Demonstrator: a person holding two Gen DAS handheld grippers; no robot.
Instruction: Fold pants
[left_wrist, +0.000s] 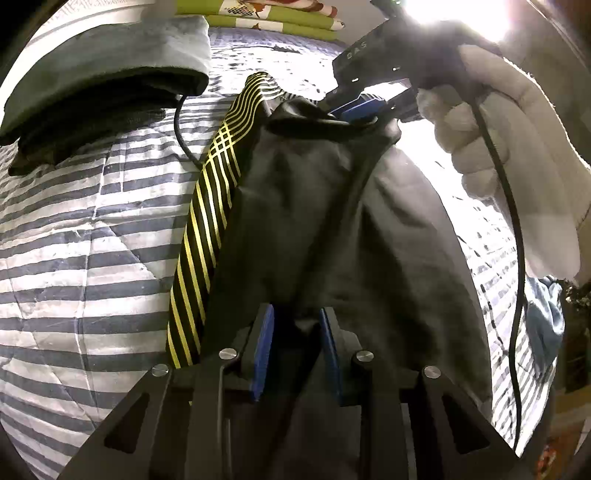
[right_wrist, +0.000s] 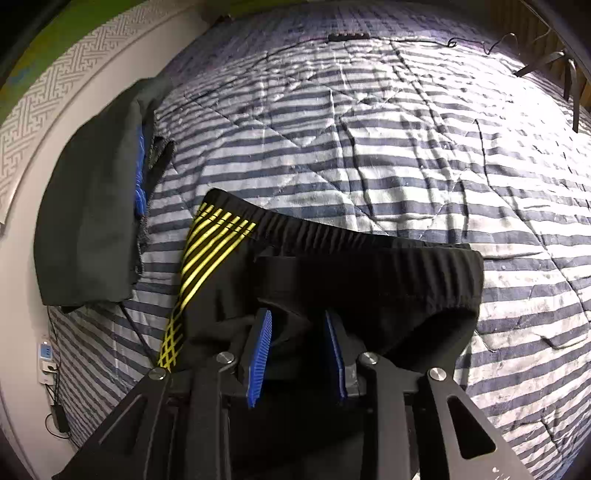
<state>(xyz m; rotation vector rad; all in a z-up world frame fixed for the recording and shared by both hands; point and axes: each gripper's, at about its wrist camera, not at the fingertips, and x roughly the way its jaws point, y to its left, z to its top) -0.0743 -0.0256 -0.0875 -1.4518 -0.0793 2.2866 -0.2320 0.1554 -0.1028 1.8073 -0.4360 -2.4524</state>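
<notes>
Left wrist view shows the left gripper (left_wrist: 295, 347) jaws seemingly pinching the black pants (left_wrist: 314, 206), whose waistband beyond hangs between the right gripper (right_wrist: 297, 350) jaws over the striped bed (right_wrist: 406, 147), mid-fold; next, lay flat.
</notes>
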